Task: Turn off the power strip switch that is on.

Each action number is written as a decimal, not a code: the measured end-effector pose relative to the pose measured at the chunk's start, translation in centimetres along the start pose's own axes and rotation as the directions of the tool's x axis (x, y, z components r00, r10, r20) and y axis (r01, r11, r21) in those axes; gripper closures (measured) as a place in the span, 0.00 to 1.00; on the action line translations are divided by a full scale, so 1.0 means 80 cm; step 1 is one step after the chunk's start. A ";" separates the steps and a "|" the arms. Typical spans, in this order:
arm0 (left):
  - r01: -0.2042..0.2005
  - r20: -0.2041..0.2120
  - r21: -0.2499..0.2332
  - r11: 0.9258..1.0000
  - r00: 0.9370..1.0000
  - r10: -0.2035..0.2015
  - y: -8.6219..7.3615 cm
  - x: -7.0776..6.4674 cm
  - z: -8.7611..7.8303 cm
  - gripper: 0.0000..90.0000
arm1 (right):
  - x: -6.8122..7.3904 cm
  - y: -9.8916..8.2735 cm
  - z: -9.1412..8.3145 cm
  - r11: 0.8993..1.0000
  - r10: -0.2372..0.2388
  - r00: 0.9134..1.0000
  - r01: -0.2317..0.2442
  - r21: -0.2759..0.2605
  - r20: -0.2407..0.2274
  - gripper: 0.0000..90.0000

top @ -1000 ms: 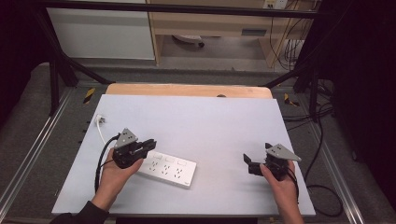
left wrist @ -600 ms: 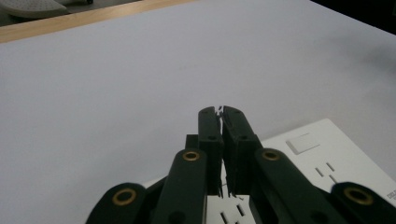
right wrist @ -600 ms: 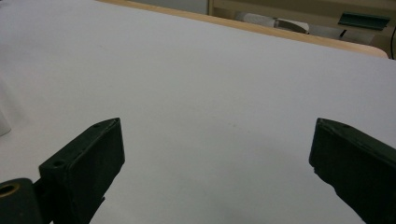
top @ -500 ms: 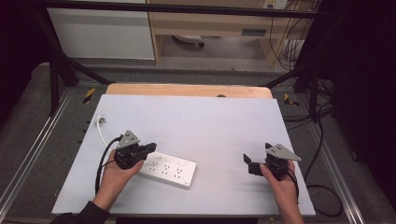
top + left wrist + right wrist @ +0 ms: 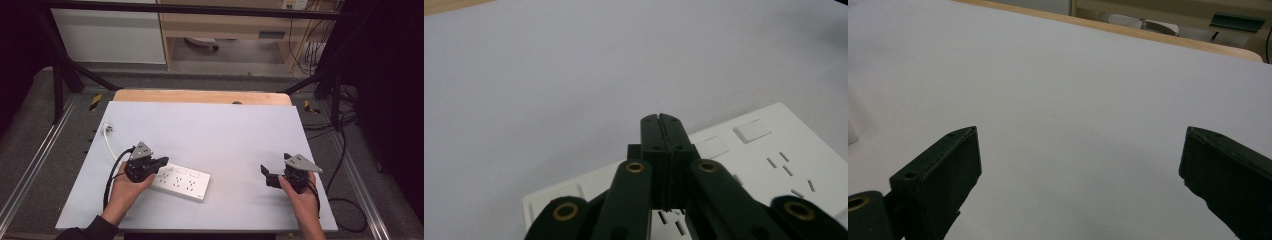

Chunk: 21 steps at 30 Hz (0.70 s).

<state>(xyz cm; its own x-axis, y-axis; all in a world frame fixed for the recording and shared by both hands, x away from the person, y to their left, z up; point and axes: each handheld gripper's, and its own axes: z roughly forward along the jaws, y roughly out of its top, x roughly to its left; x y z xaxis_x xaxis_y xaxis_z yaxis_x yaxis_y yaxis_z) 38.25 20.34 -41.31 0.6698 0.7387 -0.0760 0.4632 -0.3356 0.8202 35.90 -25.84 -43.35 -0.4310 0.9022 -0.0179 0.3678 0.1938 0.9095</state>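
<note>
Since the earlier frames almost nothing has shifted: both hands sit where they were, and the one change is that the left tool (image 5: 161, 162) has just been closing its jaws, with nothing between them. From the high view, that tool hovers over the left end of the power strip (image 5: 181, 179), which lies flat and slightly askew on the worktop (image 5: 210, 125), near the front edge and left of centre; a closed tip held this way looks meant for pressing a switch or steadying the strip rather than gripping it. A white cord (image 5: 107, 141) runs off toward the back left, ending in a plug (image 5: 106, 128). The right tool (image 5: 270, 176) rests well apart on the right, jaws spread and empty, apparently waiting. In the left gripper view, the left tool (image 5: 661, 120) shows its two black jaws pressed flat together, tip poised above the strip (image 5: 774, 145); whether it touches I cannot tell. The strip is a glossy white slab with rows of slotted sockets and raised square rocker buttons (image 5: 752, 131) along one edge. In the right gripper view, the right tool (image 5: 1078, 150) stands wide open over bare pale worktop (image 5: 1073, 75), holding nothing.
</note>
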 end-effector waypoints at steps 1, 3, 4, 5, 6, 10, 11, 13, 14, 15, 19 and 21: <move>-0.003 0.000 0.002 1.000 1.000 0.003 0.000 0.000 0.001 1.00 | 0.000 0.000 0.000 1.000 0.001 1.000 -0.001 0.000 0.000 0.04; -0.001 0.000 0.008 1.000 1.000 0.001 -0.002 -0.001 0.003 1.00 | 0.000 0.000 0.000 1.000 -0.002 1.000 0.002 -0.001 0.000 0.04; -0.005 0.001 0.013 1.000 1.000 0.005 -0.002 -0.002 0.003 1.00 | 0.000 0.000 0.000 1.000 -0.002 1.000 0.002 -0.001 0.000 0.04; -0.005 0.001 0.016 1.000 1.000 0.005 -0.002 -0.002 0.004 1.00 | 0.000 0.000 0.000 1.000 -0.002 1.000 0.002 -0.001 0.000 0.04; -0.010 0.002 0.020 1.000 1.000 0.010 -0.002 -0.002 0.005 1.00 | 0.000 0.000 0.000 1.000 -0.002 1.000 0.002 -0.001 0.000 0.04; -0.016 0.003 0.029 0.999 1.000 0.016 -0.003 -0.004 0.008 1.00 | 0.000 0.000 0.000 1.000 -0.003 1.000 0.003 -0.001 0.000 0.04; -0.016 0.003 0.033 0.999 1.000 0.016 -0.004 -0.005 0.008 1.00 | 0.000 0.000 0.000 1.000 -0.003 1.000 0.003 -0.001 0.000 0.04; -0.021 0.006 0.039 0.999 1.000 0.021 -0.004 -0.005 0.010 1.00 | 0.000 0.000 0.000 1.000 -0.001 1.000 0.001 -0.001 0.000 0.04; -0.019 0.006 0.041 0.999 1.000 0.019 -0.004 -0.006 0.010 1.00 | 0.000 0.000 0.000 1.000 -0.002 1.000 0.002 -0.001 0.000 0.04; -0.021 0.008 0.044 0.999 1.000 0.021 -0.005 -0.006 0.011 1.00 | 0.000 0.000 0.000 1.000 -0.003 1.000 0.003 -0.001 -0.001 0.04; -0.028 0.012 0.052 0.998 1.000 0.027 -0.005 -0.008 0.014 1.00 | 0.000 0.000 0.000 1.000 -0.002 1.000 0.002 -0.001 -0.001 0.04; -0.028 0.013 0.056 0.998 1.000 0.027 -0.005 -0.008 0.015 1.00 | 0.000 0.000 0.000 1.000 -0.003 1.000 0.003 -0.001 -0.001 0.04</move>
<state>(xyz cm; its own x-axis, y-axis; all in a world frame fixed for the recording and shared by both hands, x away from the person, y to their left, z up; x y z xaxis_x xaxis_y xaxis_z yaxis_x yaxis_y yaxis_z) 38.31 19.30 -42.29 0.6899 0.7213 -0.0613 0.4761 -0.3884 0.7890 35.94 -25.83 -43.33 -0.4331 0.9011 -0.0199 0.3657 0.1959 0.9099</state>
